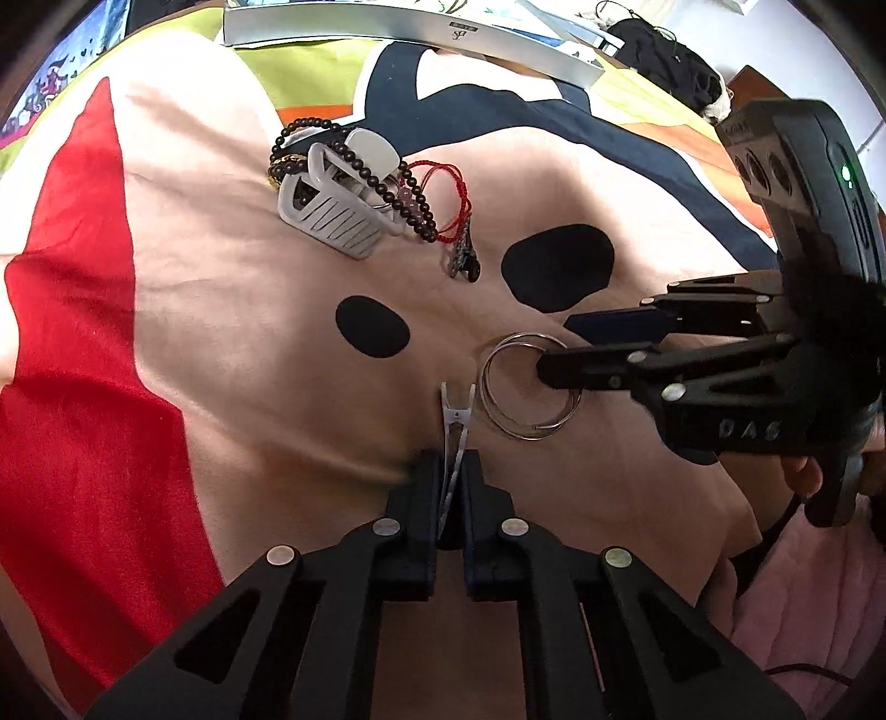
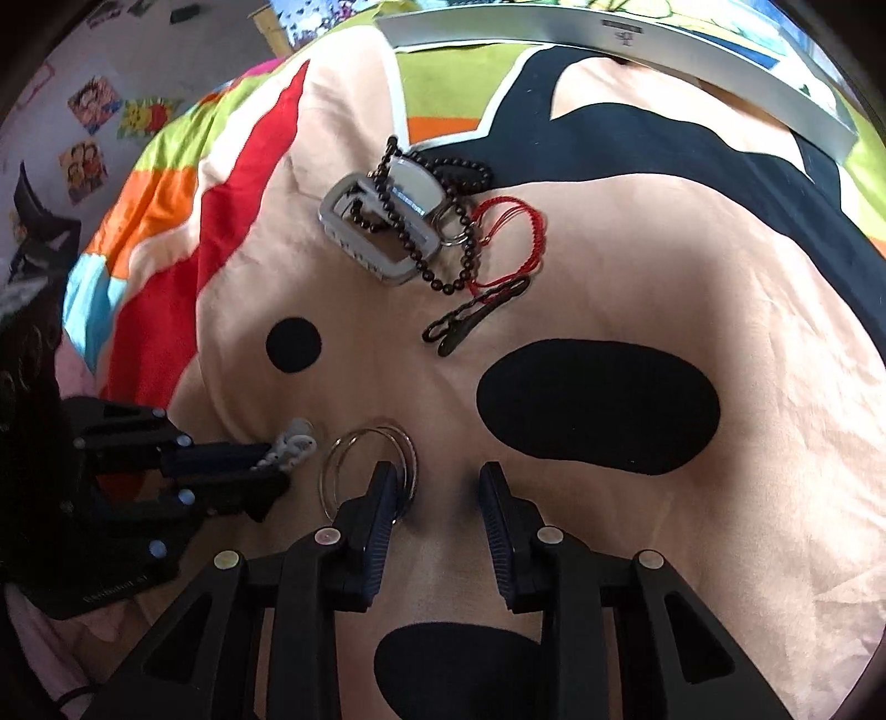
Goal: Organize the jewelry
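My left gripper (image 1: 449,471) is shut on a white hair clip (image 1: 455,426), which sticks out ahead of the fingertips over the peach bedspread (image 1: 221,332). In the right wrist view that gripper (image 2: 271,459) enters from the left with the clip (image 2: 293,440). Thin silver bangles (image 1: 526,387) lie beside it. My right gripper (image 2: 437,487) is open, one finger inside the bangles (image 2: 338,471) and one outside, with their rim between the jaws. Further off lies a pile: a grey claw clip (image 1: 332,216), a dark bead bracelet (image 1: 412,205), a red cord bracelet (image 2: 515,243) and a black clip (image 2: 470,318).
A long silver box (image 1: 415,27) lies across the far edge of the bedspread. Dark cloth (image 1: 675,55) sits at the far right. A pink cloth (image 1: 819,609) and a cable are near my right hand. Pictures (image 2: 88,133) hang on the wall at the left.
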